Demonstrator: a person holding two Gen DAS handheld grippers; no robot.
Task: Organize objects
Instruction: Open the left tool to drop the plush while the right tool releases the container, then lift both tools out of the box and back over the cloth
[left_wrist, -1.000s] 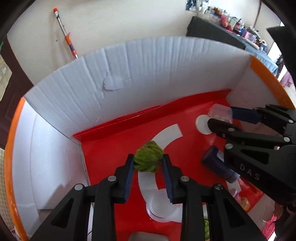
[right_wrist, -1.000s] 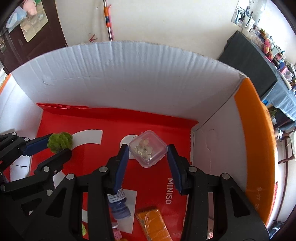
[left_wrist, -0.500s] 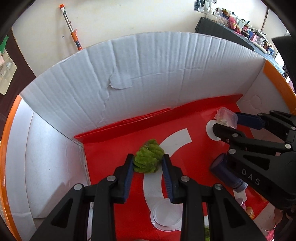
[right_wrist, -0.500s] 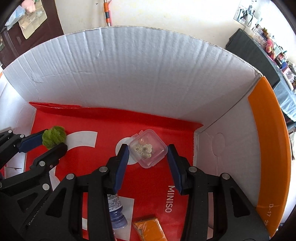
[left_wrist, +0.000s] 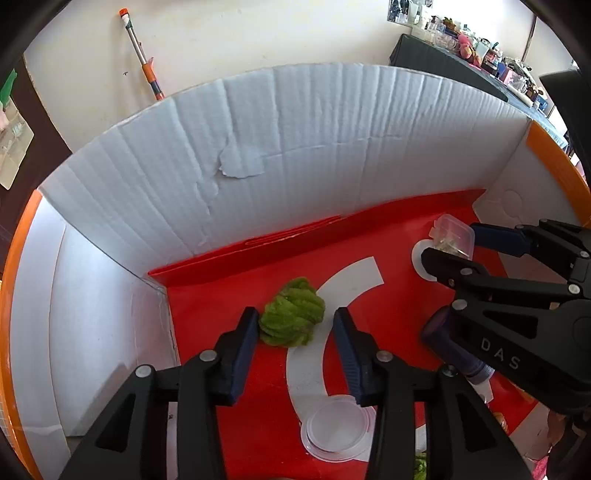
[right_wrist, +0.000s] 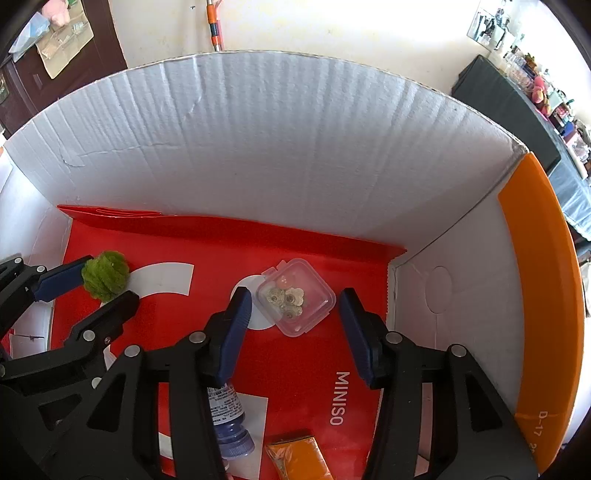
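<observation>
A green fuzzy ball (left_wrist: 291, 312) lies on the red liner in the back left of a white cardboard box (left_wrist: 295, 147). My left gripper (left_wrist: 293, 332) straddles the ball; its jaws are opening, and the right pad stands clear of it. In the right wrist view the ball (right_wrist: 105, 278) sits between the left gripper's fingertips (right_wrist: 107, 284). A small clear plastic case (right_wrist: 295, 297) with little metal pieces rests on the liner. My right gripper (right_wrist: 295, 314) is around the case with gaps on both sides, its jaws opening. In the left wrist view the case (left_wrist: 452, 236) shows at the right gripper (left_wrist: 458, 247).
A dark blue bottle (right_wrist: 229, 424) lies on its side near the front of the box, beside an orange packet (right_wrist: 299, 458). A clear round lid (left_wrist: 338, 432) lies under my left gripper. White box walls (right_wrist: 277, 147) stand close behind, with an orange flap (right_wrist: 543, 295) on the right.
Both grippers' jaws have spread. The green ball and the clear case, pinched before, now lie free on the red liner between the pads. Neither hand has shifted.
</observation>
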